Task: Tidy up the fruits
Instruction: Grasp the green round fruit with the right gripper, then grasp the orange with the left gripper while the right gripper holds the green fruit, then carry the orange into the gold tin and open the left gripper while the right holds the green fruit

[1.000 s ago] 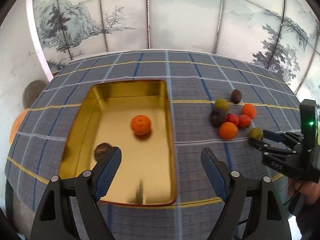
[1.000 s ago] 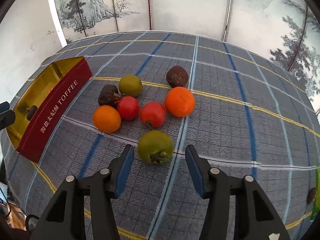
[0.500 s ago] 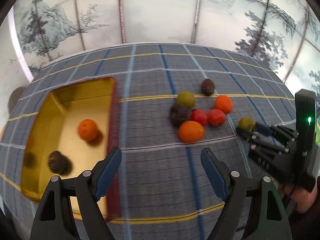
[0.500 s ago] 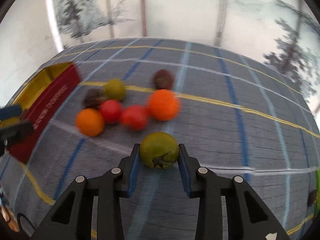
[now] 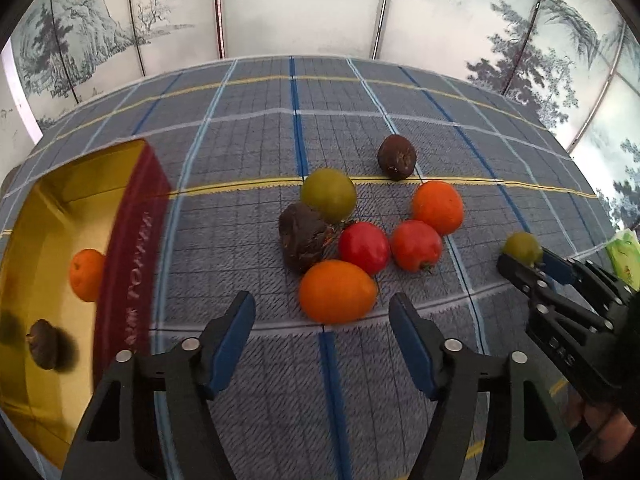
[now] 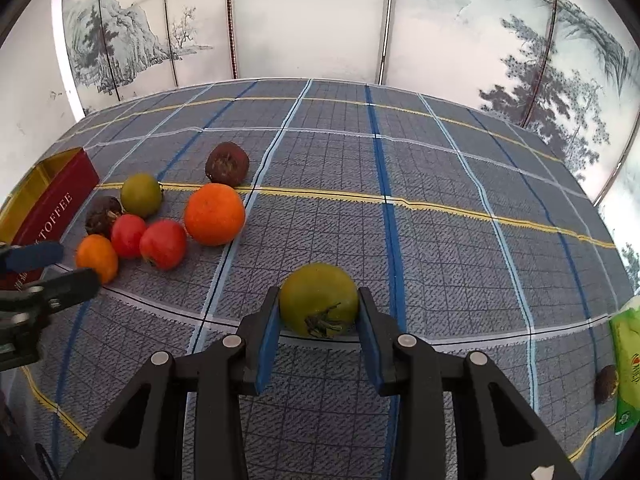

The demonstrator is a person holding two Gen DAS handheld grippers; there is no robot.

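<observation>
Right hand-held gripper (image 6: 318, 320) has lifted the green tomato (image 6: 318, 298) away from the cluster

Tabletop (image 5: 248, 136) w/ gray plaid cloth, blue/yellow lines. On it: toffee tin (image 5: 132, 248) at left; fruit cluster mid — 2 oranges (image 5: 338, 292) (image 5: 438, 207), 2 tomatoes (image 5: 364, 248) (image 5: 416, 245), green fruit (image 5: 329, 194), 2 dark fruits (image 5: 304, 236) (image 5: 397, 157). Green packet (image 6: 626, 364) at right edge, small dark fruit (image 6: 606, 383) just beside it.
</observation>
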